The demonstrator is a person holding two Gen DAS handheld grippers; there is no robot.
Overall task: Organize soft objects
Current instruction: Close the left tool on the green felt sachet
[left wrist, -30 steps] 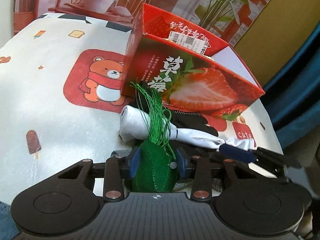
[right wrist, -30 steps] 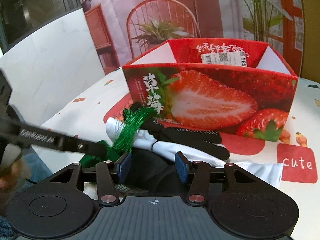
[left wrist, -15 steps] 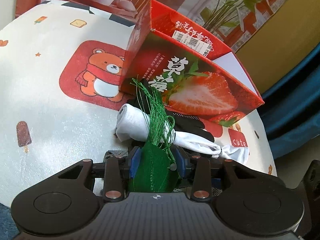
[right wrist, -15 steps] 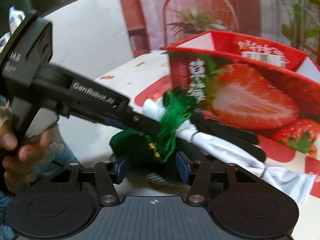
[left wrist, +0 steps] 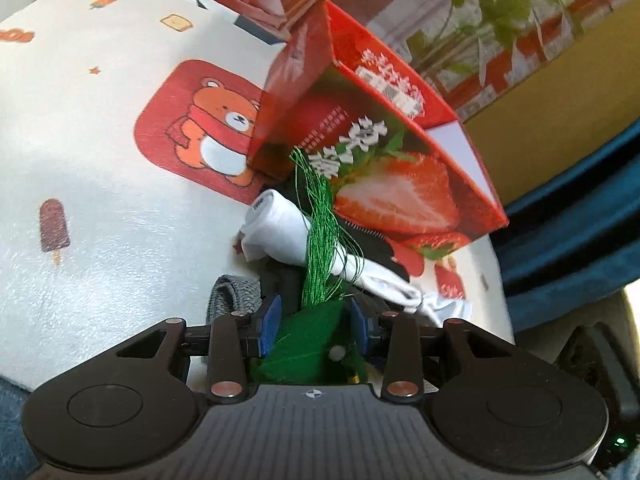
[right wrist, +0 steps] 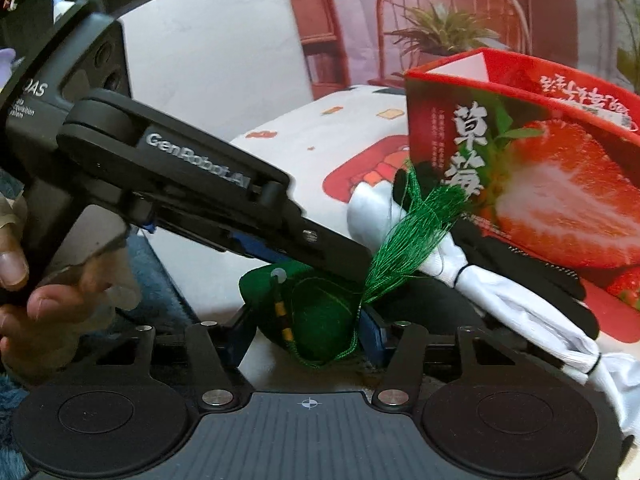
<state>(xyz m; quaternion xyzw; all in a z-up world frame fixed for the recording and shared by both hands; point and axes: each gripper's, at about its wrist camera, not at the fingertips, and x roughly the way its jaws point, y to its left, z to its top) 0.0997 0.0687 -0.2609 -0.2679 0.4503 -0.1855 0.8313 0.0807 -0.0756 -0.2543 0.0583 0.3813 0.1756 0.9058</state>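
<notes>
My left gripper [left wrist: 314, 326] is shut on a green felt sachet [left wrist: 310, 350] with a green tassel [left wrist: 320, 240], held just above the table; it also shows in the right wrist view [right wrist: 320, 316]. The left gripper crosses the right wrist view [right wrist: 208, 188]. My right gripper [right wrist: 308, 342] is open, its blue pads either side of the sachet, apart from it. A rolled white cloth [left wrist: 280, 228] and black gloves [right wrist: 532, 268] lie before the open red strawberry box [left wrist: 384, 152].
A grey knitted item [left wrist: 232, 300] lies by the left gripper. The tablecloth [left wrist: 100, 160] has bear and ice-lolly prints. The table edge drops to blue fabric [left wrist: 580, 232] on the right. A printed backdrop stands behind the box.
The left gripper has lifted the sachet up and back towards the near table edge. The right gripper has swung left and now frames the sachet.
</notes>
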